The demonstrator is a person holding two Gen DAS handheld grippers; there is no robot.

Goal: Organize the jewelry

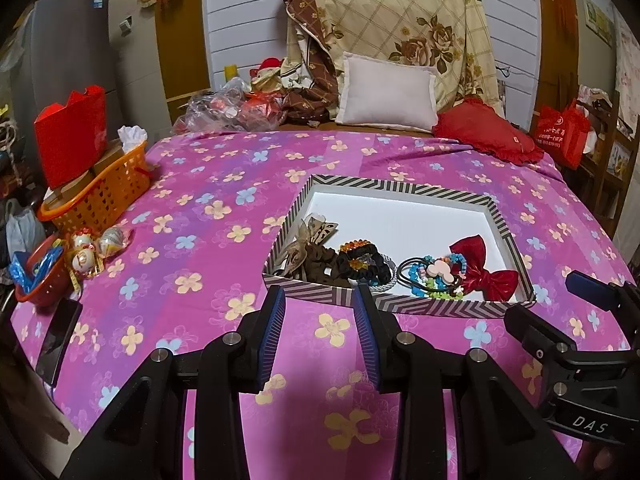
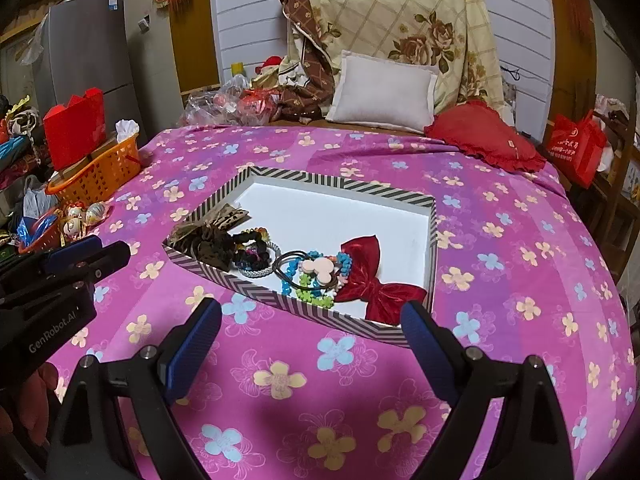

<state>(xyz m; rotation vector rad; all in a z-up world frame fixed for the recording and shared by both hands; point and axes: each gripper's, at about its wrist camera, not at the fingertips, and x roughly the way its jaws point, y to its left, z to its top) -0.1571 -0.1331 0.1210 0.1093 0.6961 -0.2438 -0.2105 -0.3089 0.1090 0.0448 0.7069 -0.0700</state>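
Note:
A shallow box (image 1: 400, 186) (image 2: 340, 184) with a black-and-white chevron rim and a white floor lies on the pink flowered bedsheet. Along its near side lie a red bow (image 1: 484, 268) (image 2: 376, 276), coloured bead bracelets with dark hair ties (image 1: 430, 276) (image 2: 316, 276), black scrunchies (image 1: 360, 264) (image 2: 252, 254) and a brown scrunchie (image 1: 314, 266) (image 2: 208, 242). My left gripper (image 1: 319, 292) hovers just short of the box's near wall, open, with nothing between its blue pads. Before the box's near right corner, my right gripper (image 2: 310, 306) stands wide open and holds nothing.
An orange basket (image 1: 100, 196) with a red paper bag (image 1: 72, 132) stands at the bed's left edge, beside egg-shaped ornaments (image 1: 96, 248) and a dark phone (image 1: 56, 340). A white pillow (image 1: 386, 94) and a red cushion (image 1: 486, 132) lie at the head of the bed.

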